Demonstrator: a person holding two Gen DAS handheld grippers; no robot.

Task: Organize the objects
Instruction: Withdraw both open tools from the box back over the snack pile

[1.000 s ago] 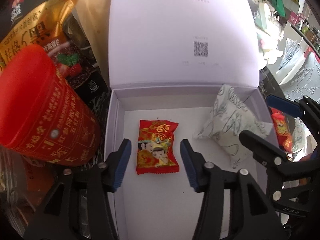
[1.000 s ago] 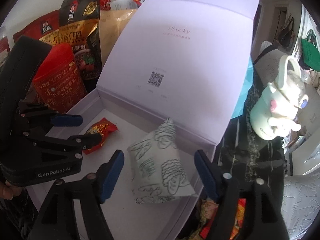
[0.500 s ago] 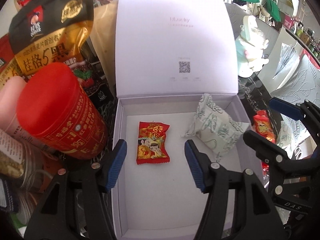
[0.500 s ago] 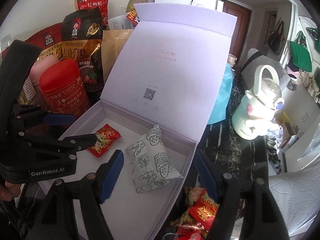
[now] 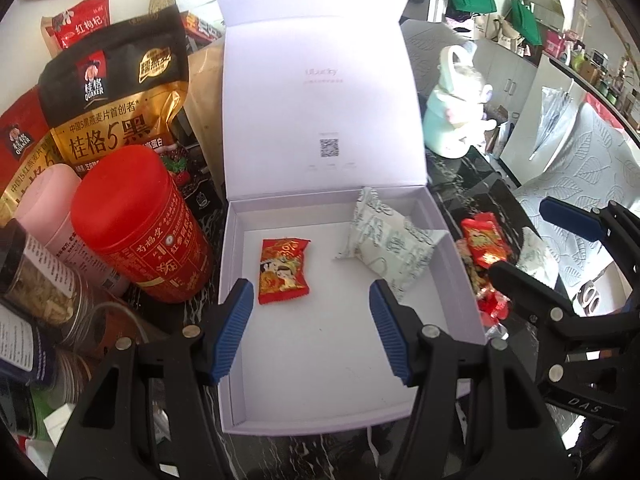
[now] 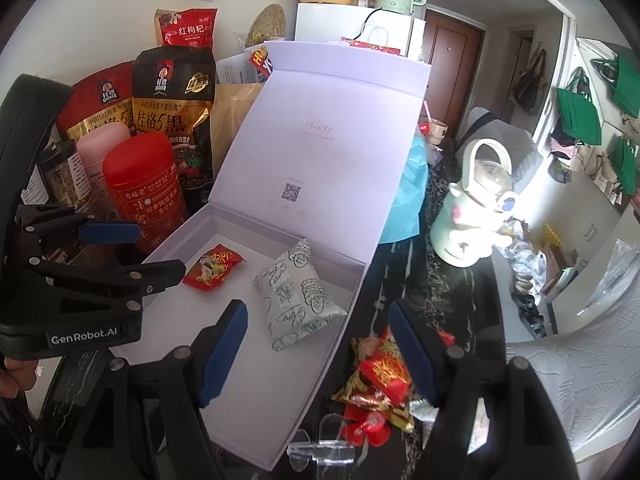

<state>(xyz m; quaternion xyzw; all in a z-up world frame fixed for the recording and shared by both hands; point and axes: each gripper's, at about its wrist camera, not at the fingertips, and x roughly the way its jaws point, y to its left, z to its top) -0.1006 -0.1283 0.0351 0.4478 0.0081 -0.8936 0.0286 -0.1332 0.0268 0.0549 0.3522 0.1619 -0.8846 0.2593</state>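
Both tongs hang open and empty, left tongs and right tongs, having lifted back from the white box on the dark marbled bench. Their release leaves a glossy red candy packet and a puffy, crinkled white pouch with line drawings lying apart on the box's matte floor. More foil-wrapped red candies wait beside the box's right wall, likely next.
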